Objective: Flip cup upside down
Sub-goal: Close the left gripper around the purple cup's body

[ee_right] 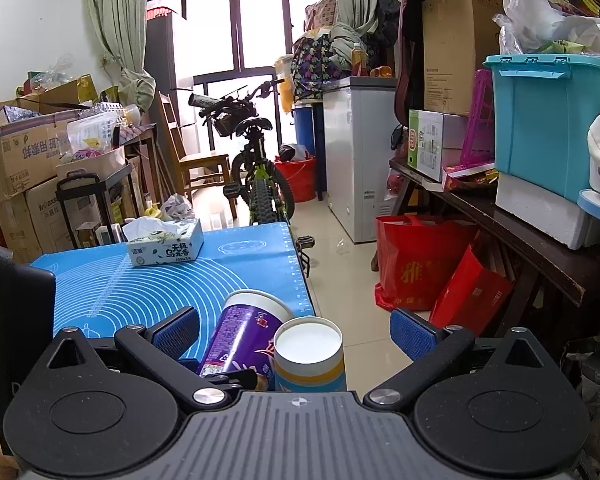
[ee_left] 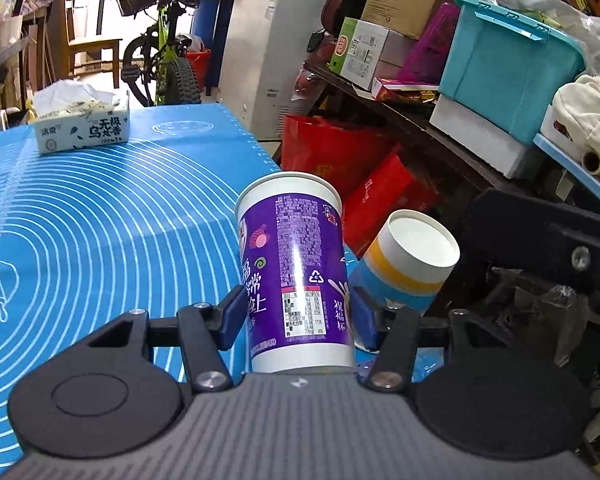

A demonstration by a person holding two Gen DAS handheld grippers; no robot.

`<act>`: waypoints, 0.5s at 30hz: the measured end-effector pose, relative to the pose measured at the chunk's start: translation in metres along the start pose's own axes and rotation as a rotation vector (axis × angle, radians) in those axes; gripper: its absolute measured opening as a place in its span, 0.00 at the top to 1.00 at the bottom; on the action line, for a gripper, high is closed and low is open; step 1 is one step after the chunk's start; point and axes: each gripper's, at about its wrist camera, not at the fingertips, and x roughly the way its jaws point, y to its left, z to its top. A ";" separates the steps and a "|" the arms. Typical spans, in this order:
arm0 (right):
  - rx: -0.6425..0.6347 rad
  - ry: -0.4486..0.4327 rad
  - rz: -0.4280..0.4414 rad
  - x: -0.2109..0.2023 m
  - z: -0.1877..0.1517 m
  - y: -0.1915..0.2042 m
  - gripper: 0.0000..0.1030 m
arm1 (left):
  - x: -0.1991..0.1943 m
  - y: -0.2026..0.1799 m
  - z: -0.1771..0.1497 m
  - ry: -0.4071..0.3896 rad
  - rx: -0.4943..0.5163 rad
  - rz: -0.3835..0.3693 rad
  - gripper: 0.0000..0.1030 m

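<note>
Left wrist view showed the left gripper (ee_left: 296, 312) clamped on the purple cup (ee_left: 296, 264), its blue pads (ee_left: 230, 320) pressing both sides of the lower body. That cup stood at 12 o'clock in the frame, wide rim up, over the near edge of the blue mat (ee_left: 100, 220). A striped cup (ee_left: 408, 260) sat at 2 o'clock, tilted, its recessed white base facing the camera, seemingly already turned over, very close to the purple cup.

Right wrist view showed the right gripper (ee_right: 296, 336) with jaws spread wide and holding nothing; the striped cup lay between them without touching either pad, and the purple cup leaned at 11 o'clock.

Risks, as I judged them: thin paper walls could buckle under a tight squeeze, or slip under a loose one as the wrist rolled. Swinging the purple cup round could knock the striped cup, which sat near the mat's right edge and might fall to the floor. The tissue box (ee_left: 82, 128) at 10 o'clock was well apart.
</note>
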 end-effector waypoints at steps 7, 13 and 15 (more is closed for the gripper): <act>-0.004 -0.005 0.011 -0.004 0.000 0.002 0.00 | -0.012 0.006 -0.006 -0.015 0.011 0.039 0.45; -0.012 -0.007 0.026 -0.011 0.002 0.010 0.00 | -0.036 0.018 -0.008 -0.049 0.006 0.071 0.45; -0.016 -0.010 0.032 -0.015 0.003 0.015 0.00 | -0.045 0.023 -0.009 -0.054 0.008 0.078 0.45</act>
